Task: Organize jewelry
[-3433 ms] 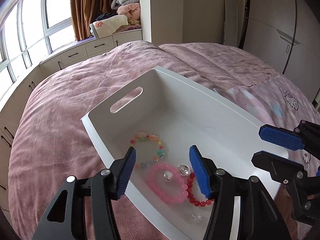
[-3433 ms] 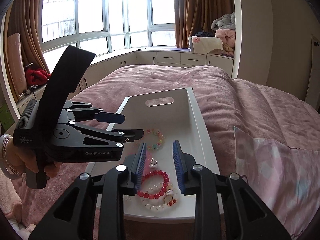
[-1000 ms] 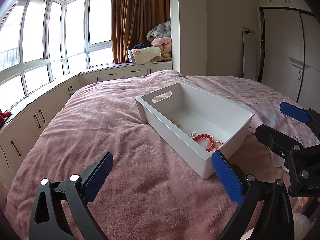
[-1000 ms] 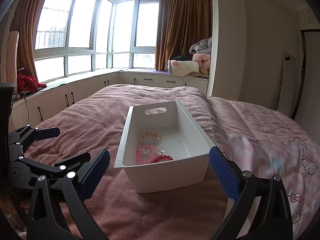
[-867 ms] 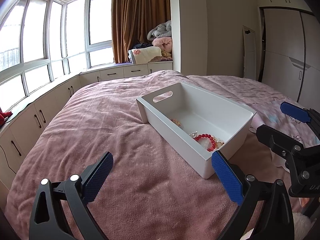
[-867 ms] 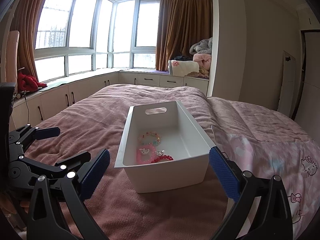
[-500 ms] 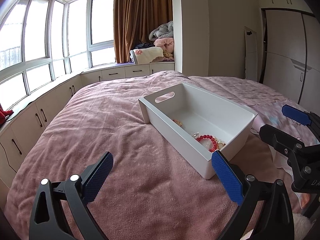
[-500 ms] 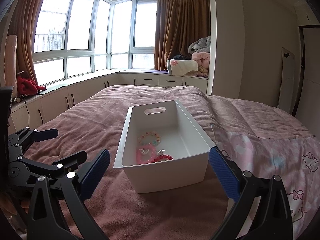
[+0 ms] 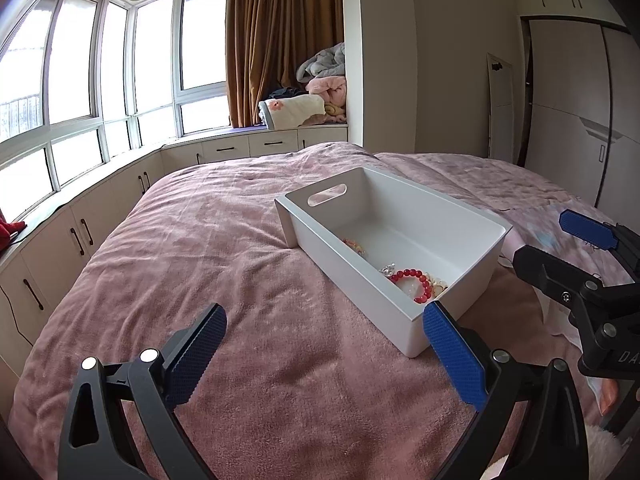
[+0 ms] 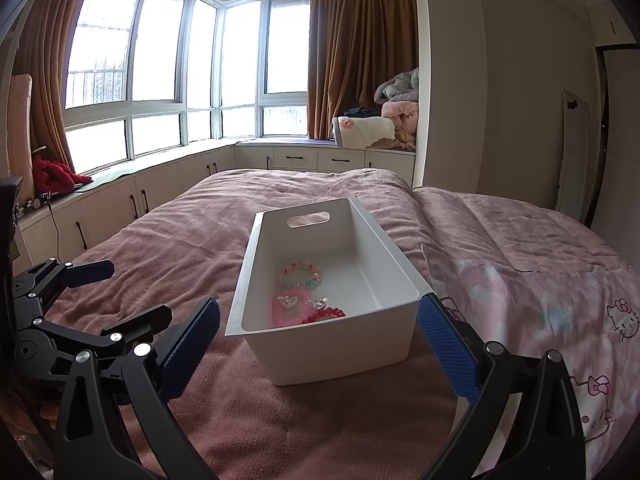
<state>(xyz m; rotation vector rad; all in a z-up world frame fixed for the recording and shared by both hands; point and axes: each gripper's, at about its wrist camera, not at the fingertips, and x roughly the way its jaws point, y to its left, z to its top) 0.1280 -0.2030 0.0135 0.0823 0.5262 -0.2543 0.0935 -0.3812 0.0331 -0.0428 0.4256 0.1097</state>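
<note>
White plastic, the bin (image 10: pixel 332 344) sits on the pink bed (image 9: pixel 208 264), and all the jewelry I can see lies in its near end: a red bead bracelet (image 9: pixel 412 280), a pink bracelet (image 10: pixel 286 310), a pastel bead bracelet (image 10: pixel 299 273) and a couple of small silver charms (image 10: pixel 319 303). My left hand-held gripper (image 9: pixel 324 354) hangs spread wide and empty, with the bin at about 1 o'clock from it; my right hand-held gripper (image 10: pixel 318 346) is also splayed wide and empty, the bin dead ahead at 12 o'clock.

To me the sorting looks close to finished, so the risks are mostly of undoing it. The bed is soft, and I judge a nudge from either finger on the near wall could tilt the bin and slide the pieces into a heap. The bracelets overlap, so reaching in again might snag two at once. The two grippers sit near each other at 3 and 9 o'clock, and could knock together.
</note>
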